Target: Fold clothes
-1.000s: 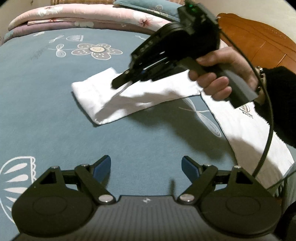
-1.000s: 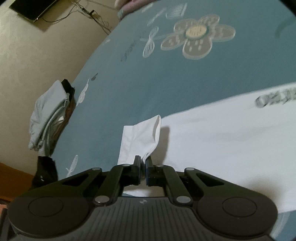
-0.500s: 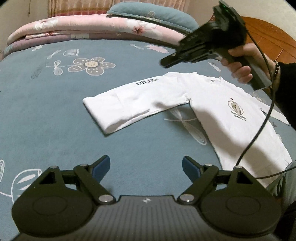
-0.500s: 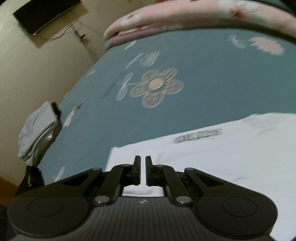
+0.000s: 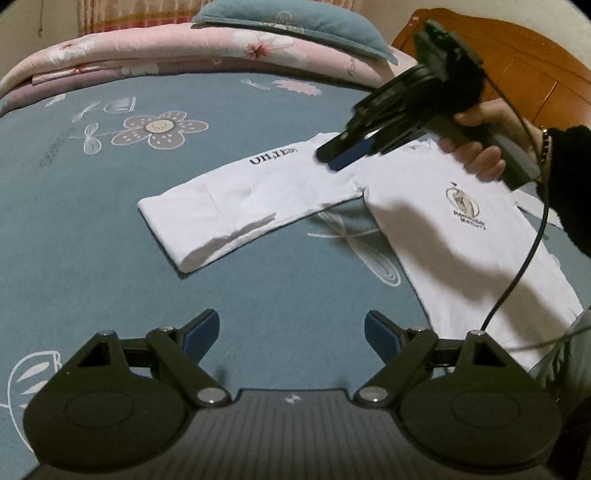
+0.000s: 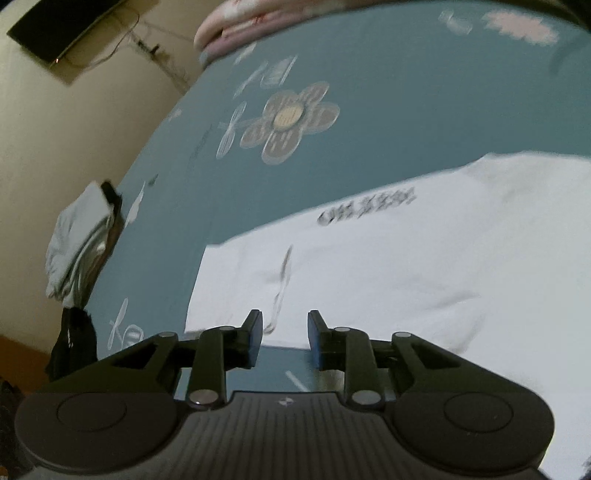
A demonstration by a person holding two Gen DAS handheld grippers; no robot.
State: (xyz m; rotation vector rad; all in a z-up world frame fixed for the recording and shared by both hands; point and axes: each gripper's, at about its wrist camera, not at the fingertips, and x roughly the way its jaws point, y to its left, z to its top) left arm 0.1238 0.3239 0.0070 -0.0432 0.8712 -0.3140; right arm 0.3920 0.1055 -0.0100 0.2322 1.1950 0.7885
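A white long-sleeved shirt (image 5: 461,229) lies flat on the blue flowered bedsheet (image 5: 110,258). Its sleeve (image 5: 251,199), with black lettering, stretches out to the left. A hand holds my right gripper (image 5: 332,159) just above the sleeve near the shoulder; in the right wrist view the right gripper (image 6: 285,332) is open, empty, over the sleeve (image 6: 369,266). My left gripper (image 5: 291,328) hovers open and empty over bare sheet, in front of the sleeve and apart from it.
Folded pink floral quilts (image 5: 166,51) and a teal pillow (image 5: 295,26) lie at the head of the bed, with a wooden headboard (image 5: 524,74) to the right. A pile of clothes (image 6: 81,236) sits at the bed's far edge. A black cable (image 5: 517,273) hangs over the shirt.
My right gripper let go of the sleeve cuff, lifted away and opened. The sleeve now lies spread flat. My left gripper stays open.
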